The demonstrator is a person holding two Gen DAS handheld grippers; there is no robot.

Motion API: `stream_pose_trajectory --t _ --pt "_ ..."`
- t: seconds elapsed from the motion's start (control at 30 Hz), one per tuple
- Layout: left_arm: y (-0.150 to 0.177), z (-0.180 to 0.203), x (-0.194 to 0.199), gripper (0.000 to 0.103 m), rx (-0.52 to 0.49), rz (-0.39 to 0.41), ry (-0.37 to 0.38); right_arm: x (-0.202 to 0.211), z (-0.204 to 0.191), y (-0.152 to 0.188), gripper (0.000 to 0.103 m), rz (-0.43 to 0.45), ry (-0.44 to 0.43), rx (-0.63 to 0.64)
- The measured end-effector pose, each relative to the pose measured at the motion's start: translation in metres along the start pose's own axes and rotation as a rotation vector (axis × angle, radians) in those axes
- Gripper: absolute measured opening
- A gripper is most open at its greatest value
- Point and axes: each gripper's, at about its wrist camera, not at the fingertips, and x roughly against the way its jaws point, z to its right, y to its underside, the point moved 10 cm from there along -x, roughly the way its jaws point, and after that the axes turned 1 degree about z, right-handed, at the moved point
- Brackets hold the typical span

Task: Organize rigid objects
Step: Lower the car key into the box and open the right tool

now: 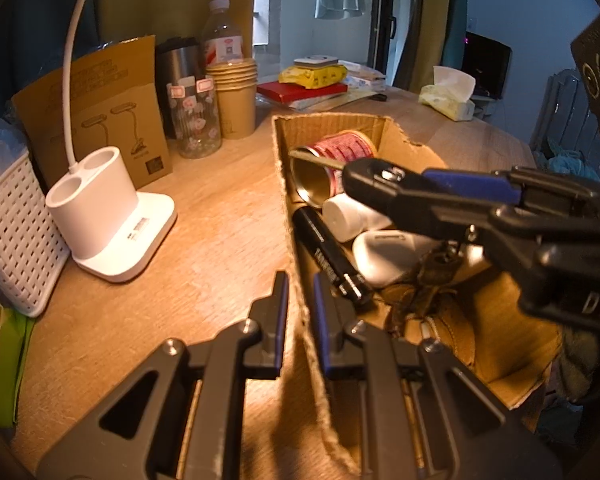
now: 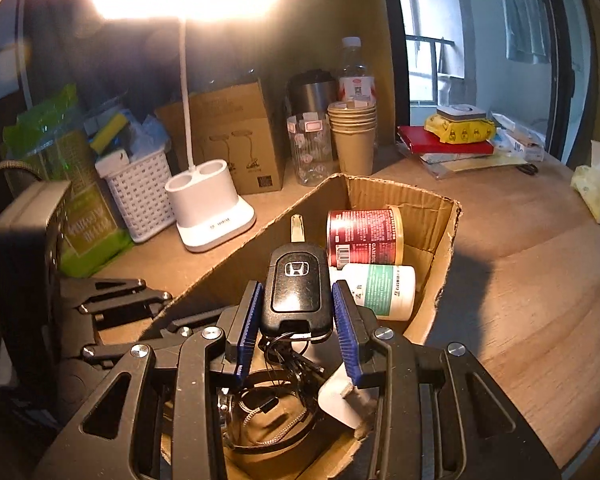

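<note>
At the centre of the right wrist view, the right tool (image 2: 296, 300) grasps a black car key (image 2: 296, 286) by its fob, held over the open cardboard box (image 2: 440, 240) on the wooden counter (image 2: 540, 280). At lower centre of the left wrist view, the left tool (image 1: 300, 312) is clenched on the box's near wall. A red can (image 2: 364, 236) and a white bottle (image 2: 384, 290) lie inside the box.
</note>
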Motion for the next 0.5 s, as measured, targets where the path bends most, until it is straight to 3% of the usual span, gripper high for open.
stream_pose_trajectory --t 0.27,0.5 --pt "-0.001 -0.002 -0.003 0.014 0.002 -0.001 0.002 -0.011 -0.014 0.011 0.038 -0.042 0.076 0.127" --pt "0.0 -0.002 -0.003 0.014 0.003 -0.002 0.003 -0.01 -0.014 0.013 0.038 -0.047 0.05 0.113"
